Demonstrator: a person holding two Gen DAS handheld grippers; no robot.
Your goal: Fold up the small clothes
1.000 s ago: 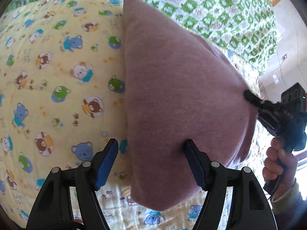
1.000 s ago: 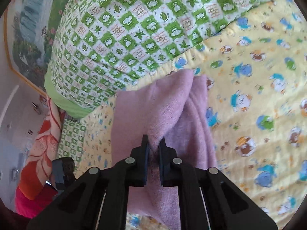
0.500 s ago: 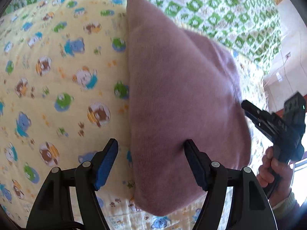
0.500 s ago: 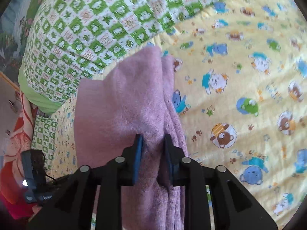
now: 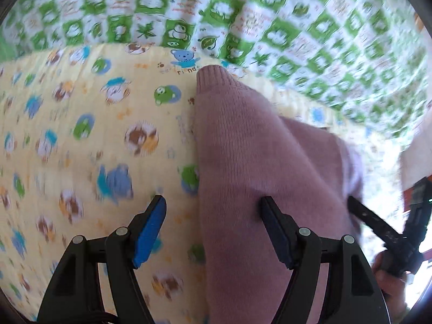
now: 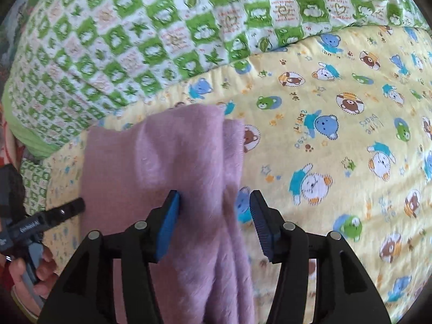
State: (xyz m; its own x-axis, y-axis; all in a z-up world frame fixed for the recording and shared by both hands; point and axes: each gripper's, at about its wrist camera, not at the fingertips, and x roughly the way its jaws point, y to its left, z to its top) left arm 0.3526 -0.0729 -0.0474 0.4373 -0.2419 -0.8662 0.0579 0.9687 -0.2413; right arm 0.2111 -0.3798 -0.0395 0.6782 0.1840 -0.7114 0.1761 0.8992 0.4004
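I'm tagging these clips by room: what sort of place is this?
Probably a bedroom: the pink knit garment lies on a yellow bear-print bed sheet, with a green-and-white checked quilt bunched behind it.

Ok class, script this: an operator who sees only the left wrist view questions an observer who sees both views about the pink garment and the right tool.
Operator: Has the right tool let go of the pink garment? I see only one finger of it.
Observer: Yes. Its jaws have just been opening. A fold of the garment lies between them, and the pads are not pressing it.
Operator: Is the garment a single flat layer by that tool?
Observer: No. A narrower strip lies alongside the main panel, on the side toward the open bear-print sheet.
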